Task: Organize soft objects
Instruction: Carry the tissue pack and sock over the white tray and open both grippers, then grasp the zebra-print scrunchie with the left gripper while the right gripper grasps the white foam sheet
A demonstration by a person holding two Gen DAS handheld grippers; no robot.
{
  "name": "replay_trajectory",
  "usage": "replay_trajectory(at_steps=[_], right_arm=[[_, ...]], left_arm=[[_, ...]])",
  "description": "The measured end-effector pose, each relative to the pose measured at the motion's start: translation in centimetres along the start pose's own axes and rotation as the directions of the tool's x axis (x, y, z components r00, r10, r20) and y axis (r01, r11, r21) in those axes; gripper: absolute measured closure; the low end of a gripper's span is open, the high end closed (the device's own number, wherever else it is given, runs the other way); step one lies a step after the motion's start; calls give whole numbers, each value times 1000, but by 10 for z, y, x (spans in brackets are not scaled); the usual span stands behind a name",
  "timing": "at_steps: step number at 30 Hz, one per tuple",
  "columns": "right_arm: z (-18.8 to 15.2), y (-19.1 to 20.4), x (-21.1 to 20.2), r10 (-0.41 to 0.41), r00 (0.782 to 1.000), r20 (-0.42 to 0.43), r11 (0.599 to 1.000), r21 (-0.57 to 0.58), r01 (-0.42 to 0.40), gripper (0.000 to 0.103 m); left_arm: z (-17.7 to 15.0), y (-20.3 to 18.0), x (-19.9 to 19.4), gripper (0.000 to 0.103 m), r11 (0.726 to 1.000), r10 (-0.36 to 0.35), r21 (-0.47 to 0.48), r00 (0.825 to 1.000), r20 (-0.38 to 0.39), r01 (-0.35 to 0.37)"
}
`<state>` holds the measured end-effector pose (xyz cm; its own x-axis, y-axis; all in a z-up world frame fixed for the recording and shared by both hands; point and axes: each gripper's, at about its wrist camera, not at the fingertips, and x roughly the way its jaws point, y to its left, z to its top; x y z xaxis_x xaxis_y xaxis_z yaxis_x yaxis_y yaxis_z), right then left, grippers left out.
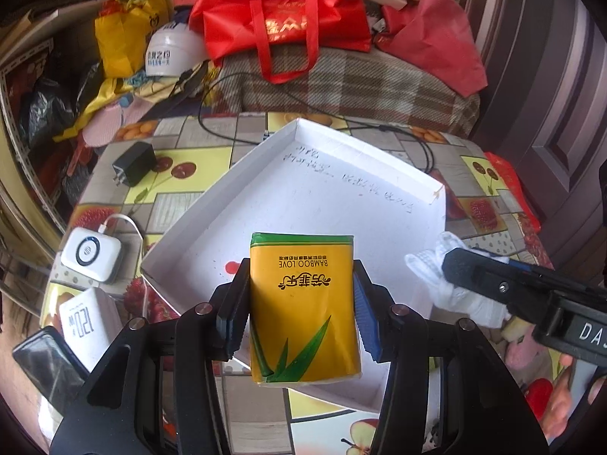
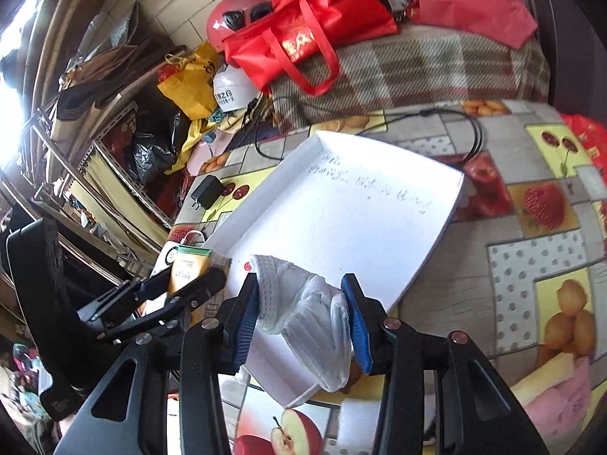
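From the left wrist, the left tool (image 1: 301,303) pinched a yellow tissue pack (image 1: 303,307) above the near edge of a white tray (image 1: 330,189) on the fruit-print desk (image 1: 182,132). A charger (image 1: 132,163) lay to the left, a red bag (image 1: 280,19) on a plaid blanket (image 1: 349,83) behind.

From the right wrist, the right tool (image 2: 301,318) pinched a white mask (image 2: 315,322) over the tray's near edge; a cluttered shelf (image 2: 95,174) stood left.
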<state>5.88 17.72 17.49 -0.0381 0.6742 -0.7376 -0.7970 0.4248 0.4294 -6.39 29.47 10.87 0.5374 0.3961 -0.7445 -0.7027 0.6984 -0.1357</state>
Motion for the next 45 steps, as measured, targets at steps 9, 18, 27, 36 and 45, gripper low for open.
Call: replay_trajectory(at_steps=[9,18,27,36,45], right_arm=[[2,-6,34,6,1000,-20,998,65,-5,36],[-1,-20,3,-55,993,105,994,96,44,0],[-19,-28,-72,-81,970,231,995,81,63,0],[-73,-68,-142,-156,952,263,987,-7,163,0],[-188,-40,-97,-158,986,-44,926,-353,133,6]], left_arm=[[6,11,17,35,998,-6,-58,1000,-8,5],[3,23,-10,0,992,14,-123,996,90,-3],[-32,-10,-47,0,992,-119,-17,989,91,121],[-104,-56,-39,0,950,-246,170,963,-114,262],[-154,-100,-26,17,884,-210,380,958,-197,272]])
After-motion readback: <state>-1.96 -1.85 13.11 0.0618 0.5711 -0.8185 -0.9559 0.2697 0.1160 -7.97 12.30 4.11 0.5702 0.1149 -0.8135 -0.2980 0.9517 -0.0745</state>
